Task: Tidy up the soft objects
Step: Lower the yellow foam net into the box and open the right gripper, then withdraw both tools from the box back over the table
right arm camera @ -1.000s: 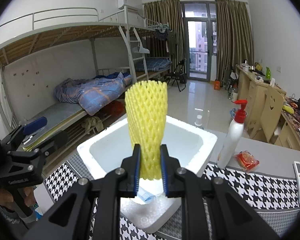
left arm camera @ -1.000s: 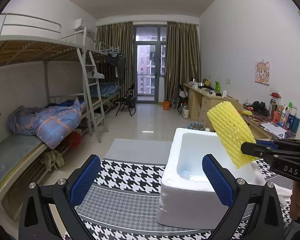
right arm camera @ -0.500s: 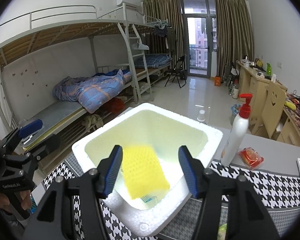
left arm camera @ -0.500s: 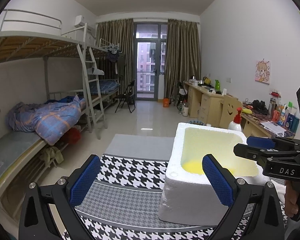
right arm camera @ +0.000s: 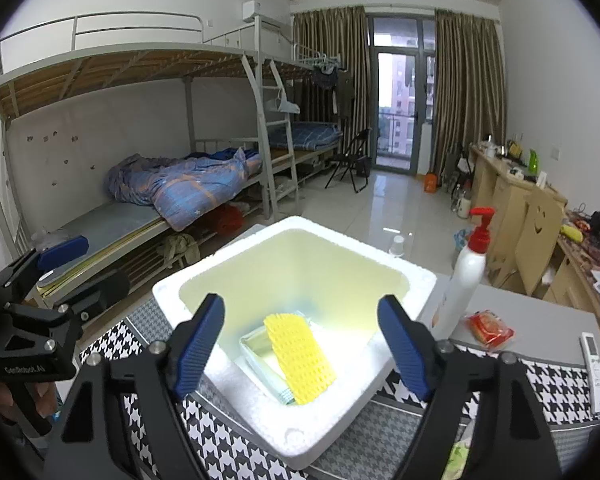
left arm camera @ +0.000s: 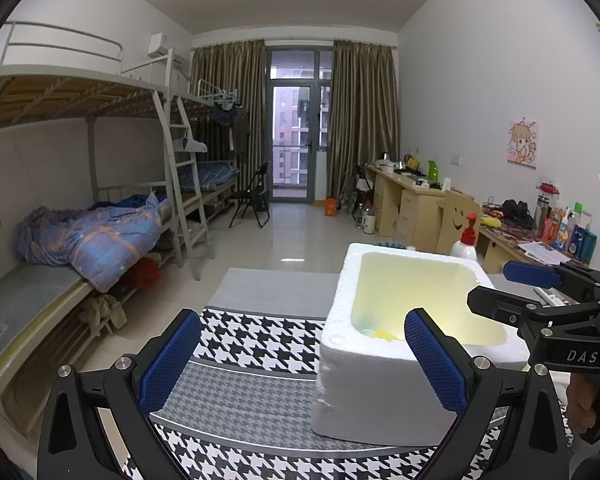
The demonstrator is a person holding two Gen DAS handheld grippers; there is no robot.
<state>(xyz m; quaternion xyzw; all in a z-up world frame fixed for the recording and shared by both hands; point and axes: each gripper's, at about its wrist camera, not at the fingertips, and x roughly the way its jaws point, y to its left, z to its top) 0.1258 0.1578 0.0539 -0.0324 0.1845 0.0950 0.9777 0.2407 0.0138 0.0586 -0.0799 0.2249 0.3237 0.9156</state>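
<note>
— So where does the yellow foam mesh sleeve sit?

— It lies flat on the bottom of the white polystyrene foam box, resting across a clear, shallow plastic packet that is also in there. In the left wrist view only a small yellow edge of it shows over the box's near wall.

— And the right gripper?

— Its blue-padded fingers stand wide apart above the near edge of the box, with nothing between them. The sleeve shows in the gap but lies lower down, inside the box, touching neither pad.

— What about the left gripper?

— Spread wide as well, and holding nothing. It hangs over the black-and-white houndstooth tablecloth, to the left of the box; its right pad overlaps the box's front wall in the picture, but whether it touches cannot be told.

— Anything else near the box?

— A white pump bottle with a red top stands upright just beside the box's far right corner. Near its base lies a small red snack packet, and a white remote control rests farther right on the cloth. Something pale green shows at the bottom edge of the right wrist view, too cut off to identify.
</note>
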